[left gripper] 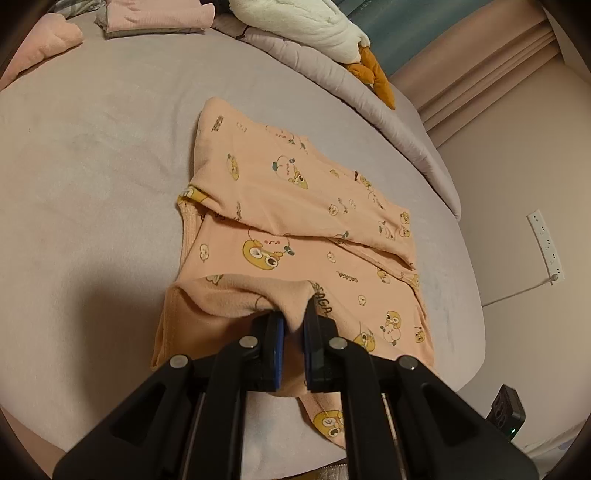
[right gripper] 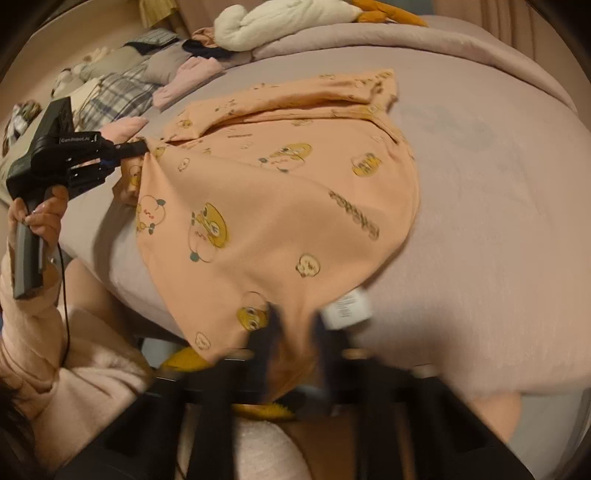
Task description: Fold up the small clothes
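- While the peach printed garment (left gripper: 295, 206) is lying spread on the lilac bed sheet (left gripper: 92, 155), both tongs are gripping its near hem; the far part is already lying folded over, a sleeve crossing the body.
- The left gripper (left gripper: 293, 325) is sitting nearly closed, its blue pads (left gripper: 279, 332) pinching a bunched fold of fabric; the right wrist view is showing the same tool biting one corner of the hem, a hand (right gripper: 40, 218) wrapping its handle.
- The right gripper (right gripper: 295, 332) is appearing blurred; its jaws are standing close together with cloth between them, so I am reading it as clamped on the hem near the white care label (right gripper: 347, 306).
- Judgement: the two grips are sitting apart along one edge so that the hem is staying taut and straight when lifted toward the far side.
- Folded pink clothes (left gripper: 155, 18) are stacking at the far edge, well apart; a plush toy (left gripper: 306, 26) is lying beside them.
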### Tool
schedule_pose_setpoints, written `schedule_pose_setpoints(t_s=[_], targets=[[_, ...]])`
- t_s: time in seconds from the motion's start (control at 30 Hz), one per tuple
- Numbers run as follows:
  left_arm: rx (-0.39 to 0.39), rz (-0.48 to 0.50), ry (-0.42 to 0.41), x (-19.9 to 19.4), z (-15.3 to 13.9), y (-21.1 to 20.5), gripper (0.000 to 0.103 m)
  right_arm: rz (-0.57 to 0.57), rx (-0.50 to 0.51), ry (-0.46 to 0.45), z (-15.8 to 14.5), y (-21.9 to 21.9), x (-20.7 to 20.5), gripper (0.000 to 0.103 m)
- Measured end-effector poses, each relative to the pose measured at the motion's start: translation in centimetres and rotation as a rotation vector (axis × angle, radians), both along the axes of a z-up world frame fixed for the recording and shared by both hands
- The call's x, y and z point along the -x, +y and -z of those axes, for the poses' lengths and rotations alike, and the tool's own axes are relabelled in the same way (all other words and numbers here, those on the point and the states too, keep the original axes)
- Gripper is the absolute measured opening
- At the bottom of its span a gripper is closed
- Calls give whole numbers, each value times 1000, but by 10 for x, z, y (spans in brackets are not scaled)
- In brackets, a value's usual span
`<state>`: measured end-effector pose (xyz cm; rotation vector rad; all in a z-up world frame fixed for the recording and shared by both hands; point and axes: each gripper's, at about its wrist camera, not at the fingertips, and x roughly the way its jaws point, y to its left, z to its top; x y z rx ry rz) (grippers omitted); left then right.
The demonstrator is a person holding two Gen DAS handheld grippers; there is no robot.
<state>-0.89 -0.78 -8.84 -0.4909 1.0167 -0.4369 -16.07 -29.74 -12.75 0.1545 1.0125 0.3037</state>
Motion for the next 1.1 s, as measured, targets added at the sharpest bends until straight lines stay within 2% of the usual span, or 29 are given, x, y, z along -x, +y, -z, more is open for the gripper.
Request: schedule_pose_setpoints(t_s=[0.2,0.33,0.43,0.6,0.67,0.7,0.73,0.8,0.9,1.0,1.03,1.07,1.1], targets=[[5,-22,-30,-9,-13,11,8,-59,-113,-106,-42,-11,-15,9],[-15,-39,-23,-29,-10,14,9,-42,-106,-163,-64,-18,-43,9],[-33,-38,8,-48,1,14,10,-2,-81,-138,-58,-21,-73,9],[-82,-40,66,-66,22,12,12,86,-6,-54,-29,-24,-114,9],[-97,-31,62,-64,22,12,22,106,1,-29,-26,-26,-118,14],[-100,-19,55,-61,20,12,35,111,0,-18,-25,-27,-116,21],[-102,-6,55,-59,19,12,50,111,-5,-19,-27,-29,-113,33],[-98,37,58,-51,18,12,59,96,-19,-28,-33,-30,-100,50],[-92,75,70,-40,18,10,59,62,-37,-25,-35,-29,-88,51],[-81,91,114,-33,25,10,53,39,-49,16,-29,-25,-78,51],[-83,91,117,-31,25,9,36,37,-48,28,-27,-24,-80,51],[-93,95,116,-31,26,6,26,26,-42,42,-24,-21,-79,51],[-102,101,119,-31,27,5,10,11,-38,51,-21,-18,-77,51]])
